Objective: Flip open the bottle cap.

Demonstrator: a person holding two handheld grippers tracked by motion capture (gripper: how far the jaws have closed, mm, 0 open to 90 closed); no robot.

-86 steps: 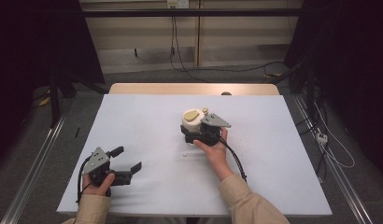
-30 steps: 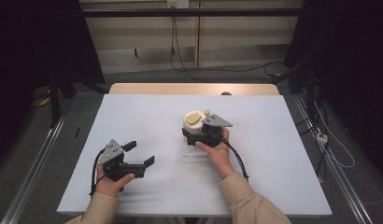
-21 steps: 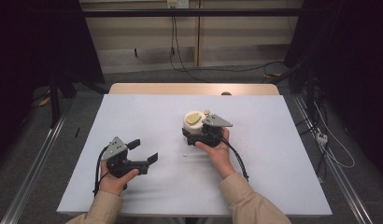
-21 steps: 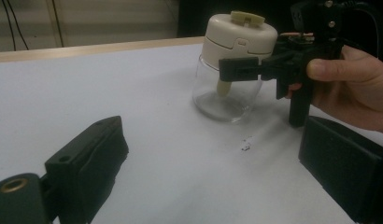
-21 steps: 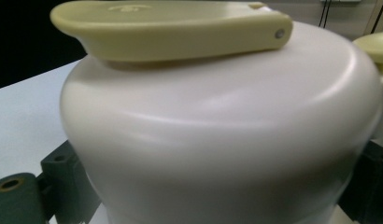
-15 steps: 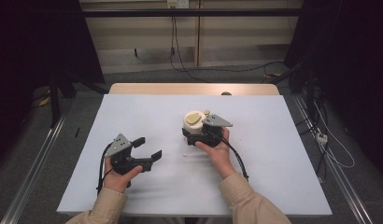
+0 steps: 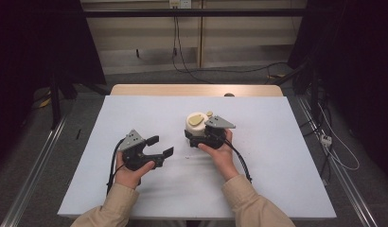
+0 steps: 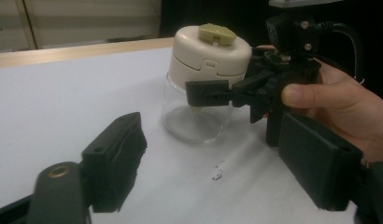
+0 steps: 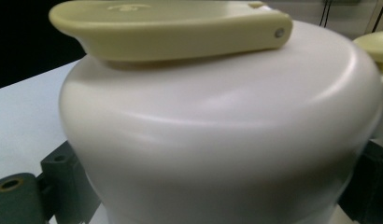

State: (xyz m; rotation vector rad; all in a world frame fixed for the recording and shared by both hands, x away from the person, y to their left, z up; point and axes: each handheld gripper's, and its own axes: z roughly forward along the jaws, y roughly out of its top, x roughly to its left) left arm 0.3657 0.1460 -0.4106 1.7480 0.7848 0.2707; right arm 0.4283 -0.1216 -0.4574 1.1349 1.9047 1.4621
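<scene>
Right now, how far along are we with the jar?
Done: the right gripper is clamped on the clear glass jar with the cream lid, standing upright on the white table. In hand: the left gripper has come closer to the jar, its jaws have just been closing with nothing between them. Left: it hasn't touched the lid, and the yellow-green flap on top lies flat.

Black claws [image 7: 160,146], grey plates, beige sleeves [image 7: 251,204].

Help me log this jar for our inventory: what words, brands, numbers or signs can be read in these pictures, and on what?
None can be read.
The jar's green lid tab bears a faint raised mark, too blurred to read.
The grippers and table show no writing.
</scene>
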